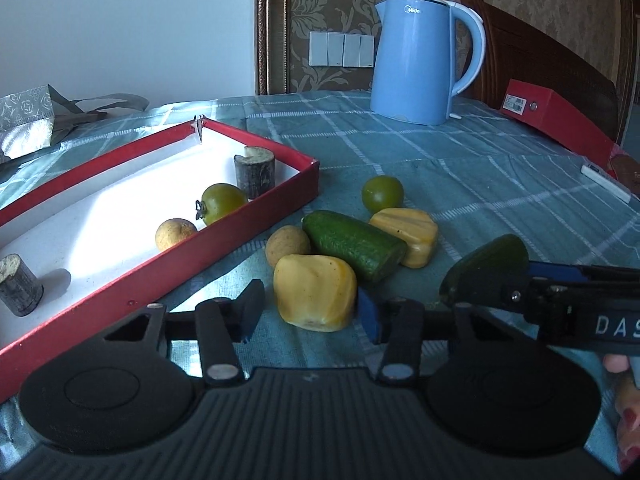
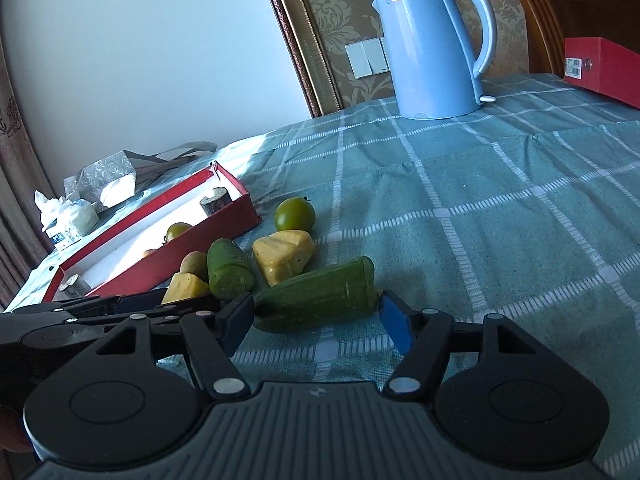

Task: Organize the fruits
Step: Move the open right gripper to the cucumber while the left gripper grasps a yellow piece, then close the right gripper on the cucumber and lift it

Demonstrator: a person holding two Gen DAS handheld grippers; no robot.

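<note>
- Yellow fruit chunk (image 1: 315, 293) lies on the table's checked cloth (image 1: 460, 168), between the left hand-held gripper (image 1: 308, 314) pads, which look pressed on its sides.
- Green cucumber piece (image 2: 318, 294) sits clamped between the right hand-held gripper (image 2: 318, 316) pads.
- Red tray (image 1: 256, 216) just beside them holds a green tomato (image 1: 222, 202).
- Blue kettle (image 1: 420, 56) stands well behind.
</note>
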